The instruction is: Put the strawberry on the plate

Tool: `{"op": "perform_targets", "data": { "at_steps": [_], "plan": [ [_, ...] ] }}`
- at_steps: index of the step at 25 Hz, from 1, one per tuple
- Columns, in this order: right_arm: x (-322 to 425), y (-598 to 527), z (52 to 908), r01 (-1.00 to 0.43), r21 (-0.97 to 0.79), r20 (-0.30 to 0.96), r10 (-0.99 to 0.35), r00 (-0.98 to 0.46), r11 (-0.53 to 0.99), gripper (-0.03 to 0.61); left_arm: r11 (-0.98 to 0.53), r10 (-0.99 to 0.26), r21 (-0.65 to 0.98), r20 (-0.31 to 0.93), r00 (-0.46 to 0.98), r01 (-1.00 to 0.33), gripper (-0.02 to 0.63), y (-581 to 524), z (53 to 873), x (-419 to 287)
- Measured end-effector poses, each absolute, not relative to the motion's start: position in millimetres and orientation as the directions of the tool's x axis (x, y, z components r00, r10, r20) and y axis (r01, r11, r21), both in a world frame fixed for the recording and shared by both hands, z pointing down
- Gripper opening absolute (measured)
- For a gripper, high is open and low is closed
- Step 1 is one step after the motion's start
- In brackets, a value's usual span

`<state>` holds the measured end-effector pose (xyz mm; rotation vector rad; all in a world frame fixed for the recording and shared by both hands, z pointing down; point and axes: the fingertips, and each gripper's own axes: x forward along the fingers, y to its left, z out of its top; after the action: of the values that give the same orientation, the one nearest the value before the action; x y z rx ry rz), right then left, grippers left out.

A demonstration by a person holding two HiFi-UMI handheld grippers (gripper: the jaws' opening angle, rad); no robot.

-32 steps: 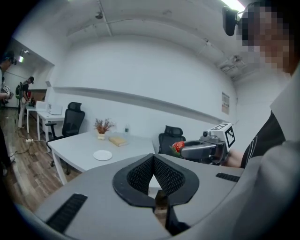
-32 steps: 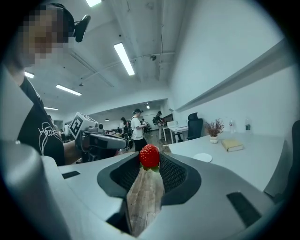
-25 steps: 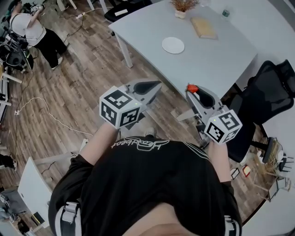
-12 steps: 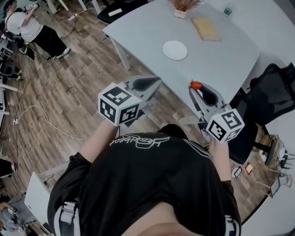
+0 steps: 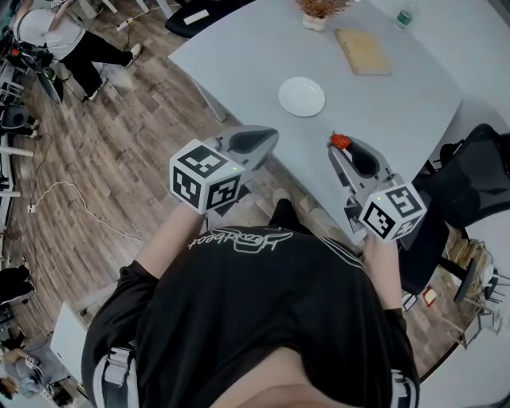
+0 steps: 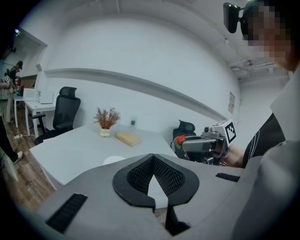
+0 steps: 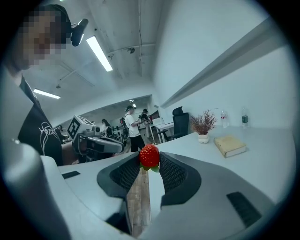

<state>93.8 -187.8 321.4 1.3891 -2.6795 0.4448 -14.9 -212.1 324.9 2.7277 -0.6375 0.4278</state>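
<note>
Strawberry [image 7: 149, 156] pinched at the very tips of the right gripper [image 5: 343, 147], over the near edge of the table [image 5: 390, 111], well short of the plate [image 5: 301, 96]. The left gripper [image 5: 271, 137] is closed and empty. With so shallow a hold, a jolt in transit could drop the berry, and harder squeezing could bruise it.

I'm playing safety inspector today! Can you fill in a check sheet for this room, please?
Surface: grey table, mostly bare.
Job's things: strawberry clamped in the right gripper; white plate empty on the table.
Clutter: book, potted dried plant, bottle at the table's far side.
Grippers: right gripper shut on the strawberry; left gripper shut, empty.
Cables: white cable on the wooden floor.
Surroundings: black office chair, a person standing far off.
</note>
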Motion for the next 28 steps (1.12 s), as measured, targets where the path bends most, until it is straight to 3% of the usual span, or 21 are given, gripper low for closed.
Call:
{"op": "perform_targets", "data": {
  "at_steps": [28],
  "plan": [
    [110.3, -316.2, 379.6, -0.812, -0.169, 0.344, -0.739, -0.579, 0.558, 0.126, -0.780, -0.348, 0.362, 0.427, 0.835, -0.510, 0.008, -324.2, 398.6, 11.0]
  ]
}}
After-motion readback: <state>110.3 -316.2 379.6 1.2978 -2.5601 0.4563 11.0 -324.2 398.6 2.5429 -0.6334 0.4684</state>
